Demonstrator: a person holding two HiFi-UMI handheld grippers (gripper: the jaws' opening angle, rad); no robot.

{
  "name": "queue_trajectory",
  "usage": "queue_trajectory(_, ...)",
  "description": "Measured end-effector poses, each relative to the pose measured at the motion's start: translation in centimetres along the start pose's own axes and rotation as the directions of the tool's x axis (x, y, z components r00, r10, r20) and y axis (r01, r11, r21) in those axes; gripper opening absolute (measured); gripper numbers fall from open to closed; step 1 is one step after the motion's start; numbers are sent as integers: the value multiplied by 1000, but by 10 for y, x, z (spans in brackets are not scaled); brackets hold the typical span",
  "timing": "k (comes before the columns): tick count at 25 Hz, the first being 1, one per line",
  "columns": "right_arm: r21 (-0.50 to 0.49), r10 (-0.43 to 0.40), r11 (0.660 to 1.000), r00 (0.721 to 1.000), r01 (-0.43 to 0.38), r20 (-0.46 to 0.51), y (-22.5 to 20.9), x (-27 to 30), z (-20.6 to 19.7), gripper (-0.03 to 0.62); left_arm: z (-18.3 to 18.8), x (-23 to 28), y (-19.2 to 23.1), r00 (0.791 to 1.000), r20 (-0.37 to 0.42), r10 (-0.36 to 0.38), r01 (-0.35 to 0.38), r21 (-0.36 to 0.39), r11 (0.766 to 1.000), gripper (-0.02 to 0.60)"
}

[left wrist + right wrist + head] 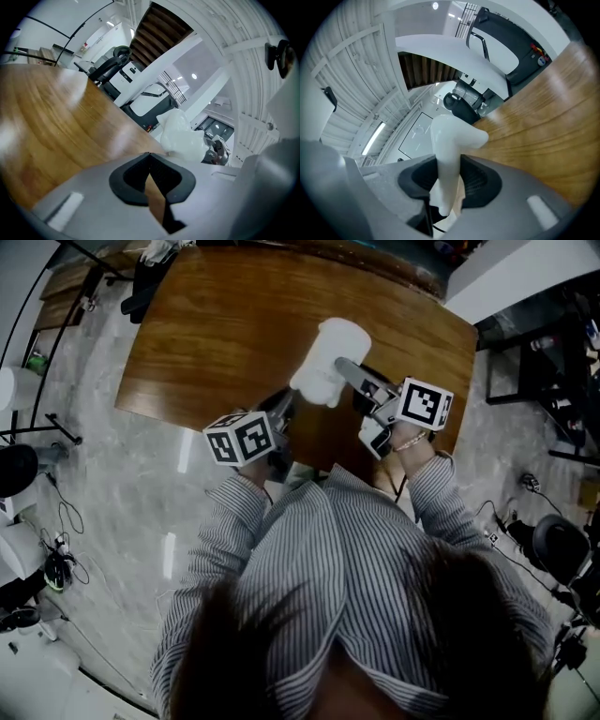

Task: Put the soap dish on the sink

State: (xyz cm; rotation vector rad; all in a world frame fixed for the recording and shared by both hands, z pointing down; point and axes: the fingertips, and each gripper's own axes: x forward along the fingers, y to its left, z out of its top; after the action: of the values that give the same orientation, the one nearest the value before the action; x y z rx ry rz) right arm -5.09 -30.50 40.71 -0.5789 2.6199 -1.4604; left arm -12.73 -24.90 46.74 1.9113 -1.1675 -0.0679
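Note:
The white soap dish (330,360) hangs over the brown wooden table (225,324), near its front edge. My right gripper (347,369) is shut on it. In the right gripper view the dish (451,140) stands edge-on between the two black pads (480,180), its rim sticking out past them. My left gripper (284,407) sits just left of the dish, apart from it. Its jaws meet at the tips with nothing between them. In the left gripper view the soap dish (183,133) shows ahead, with the right gripper behind it. No sink is in view.
The table's front edge (159,409) runs just ahead of the person's striped sleeves (225,521). A grey marble floor with cables (66,521) lies to the left. Black stands and gear (553,540) crowd the right side, and a dark object (145,282) rests at the table's far left corner.

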Motion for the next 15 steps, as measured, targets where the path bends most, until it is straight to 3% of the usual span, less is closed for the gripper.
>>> queue_trajectory(4,17,-38,999,998,39,-42,-28,27,8,132,8,14,19,1000,-17,21,-21,1,1000,-6)
queue_trajectory(10,208,-201,953,975,218,-99,-91,55,-2,132,11,32,54,998,-37,51,-52,-48,997,-6)
queue_trajectory(15,148,-181,968,973,202,-144,-126,92,-7,132,1,41,78,997,-51,61,-67,-125,990,-6)
